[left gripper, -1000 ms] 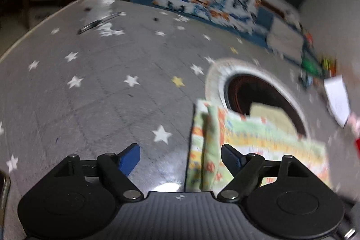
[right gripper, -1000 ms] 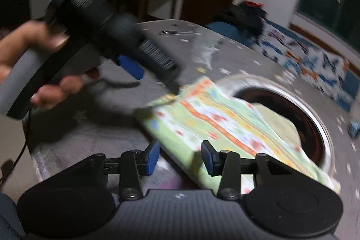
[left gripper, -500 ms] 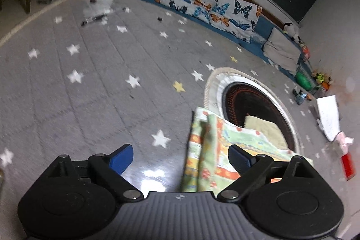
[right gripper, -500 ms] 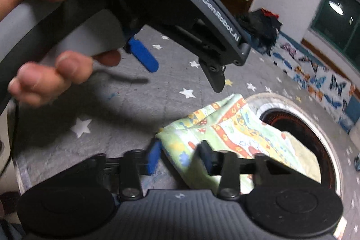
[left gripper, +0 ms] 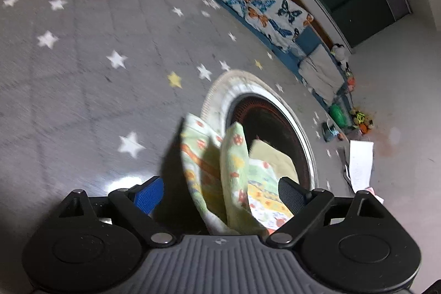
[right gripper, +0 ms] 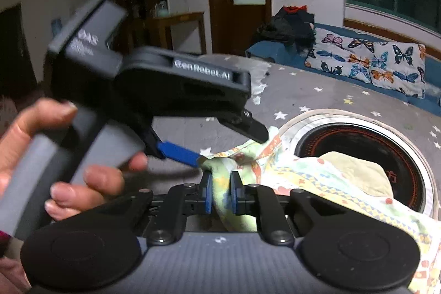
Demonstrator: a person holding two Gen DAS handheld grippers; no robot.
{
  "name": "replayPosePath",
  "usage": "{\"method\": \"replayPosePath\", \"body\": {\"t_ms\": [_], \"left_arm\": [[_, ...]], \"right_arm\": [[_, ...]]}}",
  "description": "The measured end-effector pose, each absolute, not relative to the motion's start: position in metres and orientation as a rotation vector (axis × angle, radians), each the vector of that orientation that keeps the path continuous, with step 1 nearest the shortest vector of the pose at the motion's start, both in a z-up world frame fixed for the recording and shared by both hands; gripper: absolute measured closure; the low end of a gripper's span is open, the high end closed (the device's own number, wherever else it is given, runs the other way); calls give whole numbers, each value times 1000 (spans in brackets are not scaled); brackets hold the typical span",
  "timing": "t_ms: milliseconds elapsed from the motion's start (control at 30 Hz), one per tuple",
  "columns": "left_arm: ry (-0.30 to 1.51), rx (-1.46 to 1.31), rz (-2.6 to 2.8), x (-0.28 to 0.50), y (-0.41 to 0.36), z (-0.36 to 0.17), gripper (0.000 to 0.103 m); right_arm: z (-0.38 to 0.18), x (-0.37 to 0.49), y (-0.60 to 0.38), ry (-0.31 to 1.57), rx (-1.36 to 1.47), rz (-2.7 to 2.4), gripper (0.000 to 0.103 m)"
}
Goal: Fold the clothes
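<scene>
Star-print surface [left gripper: 82,68] carries patterned cloth [right gripper: 303,172]; right tongs [right gripper: 220,194] pinch its corner, left tongs [left gripper: 217,192] gape around it, seemingly untouching.

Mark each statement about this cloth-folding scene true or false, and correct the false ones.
1. The right gripper is shut on the patterned green-and-yellow cloth. True.
2. The left gripper is clamped shut on the cloth. False: its fingers stand wide apart, with the cloth between them.
3. The grey tablecloth has a star print. True.
4. The cloth lies clear of the round black burner set in the table. False: it partly covers the burner.
5. The cushion behind the table shows butterflies. True.
</scene>
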State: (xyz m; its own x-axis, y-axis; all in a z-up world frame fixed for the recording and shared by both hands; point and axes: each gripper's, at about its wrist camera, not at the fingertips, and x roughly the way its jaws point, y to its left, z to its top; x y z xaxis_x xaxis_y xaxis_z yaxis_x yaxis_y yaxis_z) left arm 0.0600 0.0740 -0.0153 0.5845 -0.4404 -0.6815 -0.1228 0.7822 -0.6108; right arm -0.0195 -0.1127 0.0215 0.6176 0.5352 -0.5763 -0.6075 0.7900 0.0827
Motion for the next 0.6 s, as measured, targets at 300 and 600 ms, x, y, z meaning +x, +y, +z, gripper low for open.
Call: {"method": "replayPosePath", "body": {"t_ms": [300, 600], "left_arm": [[981, -690, -218, 68, 61, -27, 76], [980, -669, -208, 66, 65, -34, 90]], "right_arm": [[10, -20, -116, 622, -137, 701, 91], [14, -26, -158, 633, -88, 606, 83]]}}
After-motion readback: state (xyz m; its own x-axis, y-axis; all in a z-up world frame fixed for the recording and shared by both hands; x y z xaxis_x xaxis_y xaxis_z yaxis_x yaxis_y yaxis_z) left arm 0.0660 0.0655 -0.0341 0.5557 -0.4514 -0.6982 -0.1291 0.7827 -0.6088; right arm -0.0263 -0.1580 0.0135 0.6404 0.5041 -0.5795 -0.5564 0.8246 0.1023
